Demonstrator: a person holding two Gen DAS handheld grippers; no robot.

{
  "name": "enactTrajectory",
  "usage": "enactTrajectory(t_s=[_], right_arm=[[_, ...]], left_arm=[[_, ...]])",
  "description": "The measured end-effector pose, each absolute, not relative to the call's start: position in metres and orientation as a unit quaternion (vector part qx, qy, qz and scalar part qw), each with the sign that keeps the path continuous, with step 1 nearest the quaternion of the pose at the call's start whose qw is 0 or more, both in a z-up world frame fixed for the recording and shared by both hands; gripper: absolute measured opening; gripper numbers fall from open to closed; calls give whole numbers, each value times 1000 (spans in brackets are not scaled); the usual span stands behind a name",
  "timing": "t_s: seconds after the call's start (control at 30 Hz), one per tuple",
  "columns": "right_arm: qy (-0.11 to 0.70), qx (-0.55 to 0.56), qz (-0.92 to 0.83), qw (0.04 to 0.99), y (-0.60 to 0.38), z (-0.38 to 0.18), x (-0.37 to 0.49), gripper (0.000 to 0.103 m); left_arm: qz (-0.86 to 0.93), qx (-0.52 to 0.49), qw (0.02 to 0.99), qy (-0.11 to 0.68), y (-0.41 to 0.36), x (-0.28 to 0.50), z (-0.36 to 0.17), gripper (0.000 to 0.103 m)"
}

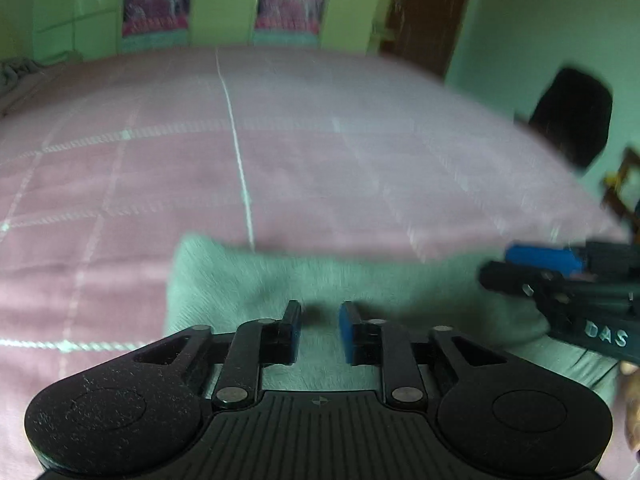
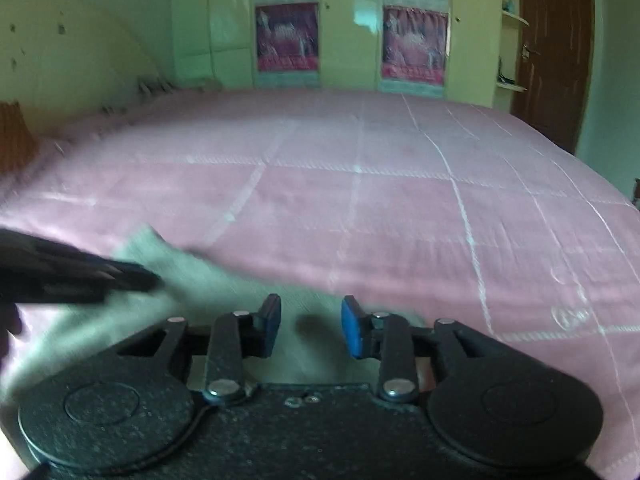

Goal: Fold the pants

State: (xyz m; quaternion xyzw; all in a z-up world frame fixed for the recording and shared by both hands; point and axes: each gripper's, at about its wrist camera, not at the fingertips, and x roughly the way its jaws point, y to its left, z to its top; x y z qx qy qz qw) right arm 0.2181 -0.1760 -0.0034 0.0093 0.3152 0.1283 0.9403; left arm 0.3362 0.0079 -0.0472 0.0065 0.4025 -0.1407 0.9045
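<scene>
Pants [image 1: 320, 280]: folded grey bundle on pink bed [image 1: 320, 160]. Left tool [image 1: 320, 334], right tool [image 2: 310, 326]: narrowly parted, empty. Folding apparently near complete.

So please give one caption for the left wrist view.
Left tool open above folded grey pants on a pink bedspread.

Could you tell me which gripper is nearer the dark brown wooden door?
Right. The right gripper is over the grey-green pants' door-side end; the left gripper is at the far end from the door.
</scene>
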Motion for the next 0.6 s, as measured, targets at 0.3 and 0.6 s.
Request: enactTrajectory(t_s=[0.3,0.6], right_arm=[[364,-28,122,923,-159,-37,230,36],[360,-50,120,924,-157,-28,221,36]], left_arm=[[-124,36,912,389,-3,323,-57,28],[-106,47,923,368,12,291,-32,28]])
